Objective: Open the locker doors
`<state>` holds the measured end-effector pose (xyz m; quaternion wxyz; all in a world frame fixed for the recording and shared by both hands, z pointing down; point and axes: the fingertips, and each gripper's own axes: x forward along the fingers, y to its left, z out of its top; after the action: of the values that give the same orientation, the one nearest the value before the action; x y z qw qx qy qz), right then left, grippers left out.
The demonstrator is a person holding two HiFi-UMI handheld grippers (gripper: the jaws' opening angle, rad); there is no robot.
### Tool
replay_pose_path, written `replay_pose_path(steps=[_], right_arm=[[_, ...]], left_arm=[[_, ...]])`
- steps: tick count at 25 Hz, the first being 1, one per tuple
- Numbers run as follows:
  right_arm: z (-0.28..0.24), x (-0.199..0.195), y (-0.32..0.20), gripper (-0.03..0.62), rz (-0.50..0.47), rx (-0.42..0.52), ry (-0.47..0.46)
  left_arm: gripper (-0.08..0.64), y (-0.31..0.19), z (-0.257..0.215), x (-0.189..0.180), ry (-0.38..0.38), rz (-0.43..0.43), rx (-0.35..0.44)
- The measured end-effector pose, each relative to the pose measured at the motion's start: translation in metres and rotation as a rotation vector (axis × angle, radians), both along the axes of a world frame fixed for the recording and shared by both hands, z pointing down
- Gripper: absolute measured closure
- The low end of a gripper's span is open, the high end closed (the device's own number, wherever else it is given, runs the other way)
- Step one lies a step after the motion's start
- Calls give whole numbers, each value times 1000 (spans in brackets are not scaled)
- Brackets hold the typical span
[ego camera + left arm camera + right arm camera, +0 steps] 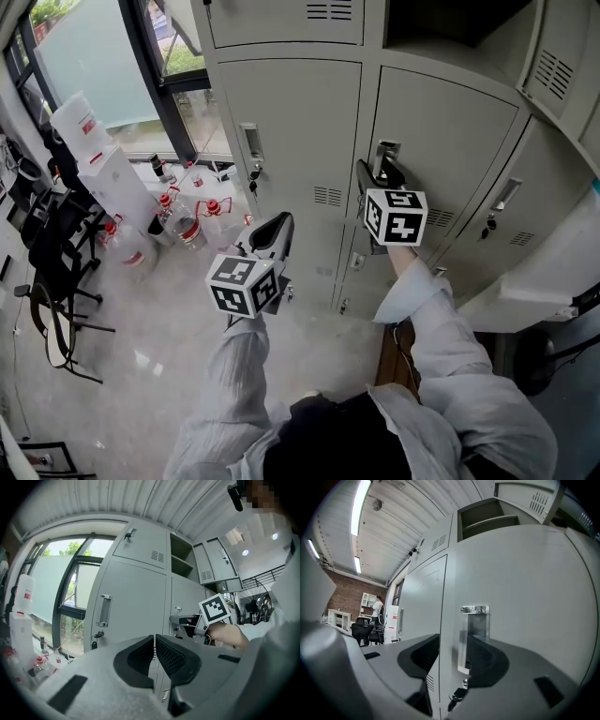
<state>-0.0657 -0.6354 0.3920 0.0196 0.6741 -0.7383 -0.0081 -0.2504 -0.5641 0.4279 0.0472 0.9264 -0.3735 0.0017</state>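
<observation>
Partly done, I judge: the upper compartment (441, 28) stands open and looks empty, its door (562, 66) swung aside; the middle door (450, 122) and left door (291, 112) are shut; the right claw (454, 656) is spread about the middle door's handle (474, 625), not visibly pinching; the left claw (154, 641) is pressed together on nothing, clear of the lockers.

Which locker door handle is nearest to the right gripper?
The middle door's handle, at the right gripper's open fingers; the window-side door's handle is far off.
</observation>
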Motion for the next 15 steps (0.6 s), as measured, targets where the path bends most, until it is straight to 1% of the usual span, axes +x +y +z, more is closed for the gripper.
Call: replay_pose_path(steps=[7,15], right_arm=[[4,1,-5,426,48,30,9],[3,-3,13,427,103,65,18]], left_arm=[[543,-2,13,-18,3,28,10],[543,7,35,-34,4,62,11]])
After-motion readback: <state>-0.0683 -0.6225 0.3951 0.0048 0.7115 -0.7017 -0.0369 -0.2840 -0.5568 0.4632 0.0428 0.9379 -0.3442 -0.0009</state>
